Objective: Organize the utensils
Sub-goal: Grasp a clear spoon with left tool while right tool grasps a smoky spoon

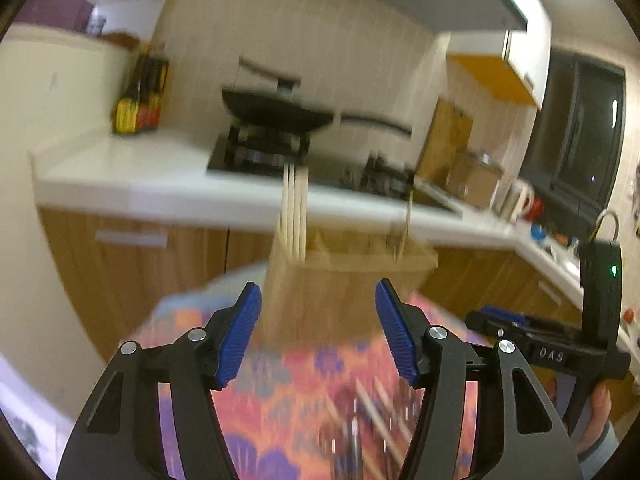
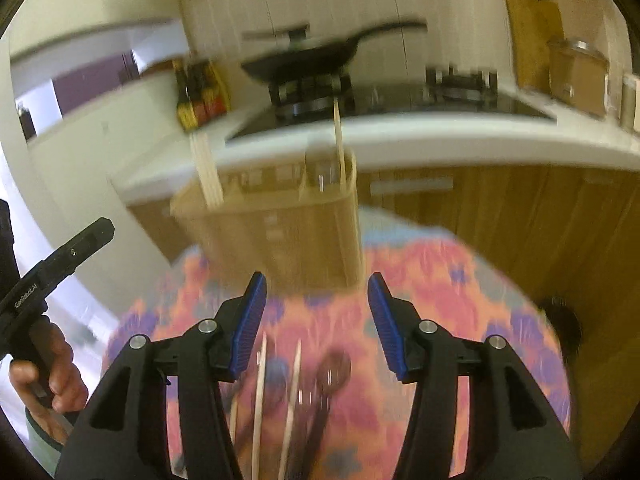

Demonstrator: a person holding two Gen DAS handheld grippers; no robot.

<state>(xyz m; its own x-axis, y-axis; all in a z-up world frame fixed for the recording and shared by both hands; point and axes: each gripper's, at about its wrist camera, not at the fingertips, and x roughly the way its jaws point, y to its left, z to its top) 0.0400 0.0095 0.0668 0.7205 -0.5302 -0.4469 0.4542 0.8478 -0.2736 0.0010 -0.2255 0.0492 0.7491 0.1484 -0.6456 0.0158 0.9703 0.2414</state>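
Start close to you: your left gripper (image 1: 318, 334) has its blue ridged pads spread apart with nothing between them, and your right gripper (image 2: 316, 326) is the same, wide and empty. Just under the right gripper, from about 6 to 7 o'clock in its view, lie the loose pale wooden chopsticks (image 2: 260, 392) and a dark round-headed spoon (image 2: 334, 366), all on the round table with the pink, orange and purple flower cloth (image 2: 460, 292). The picture is blurry, so I cannot tell how many pieces there are or which ones touch. From the left view, that same pile sits at about 5 o'clock. A little further, at 12 o'clock from both grippers, stands the tan wooden utensil holder with compartments (image 1: 344, 280). Some pale chopsticks (image 1: 294, 216) already stand up in one end of it, and one thin stick (image 2: 340, 148) stands in the other end. Far behind is the white counter with the black frying pan (image 1: 280, 114) on the stove. I think your next job is picking up from the pile. Slow down first, so things look sharp. Go for one piece, line the pads along its two sides, and squeeze near its middle.
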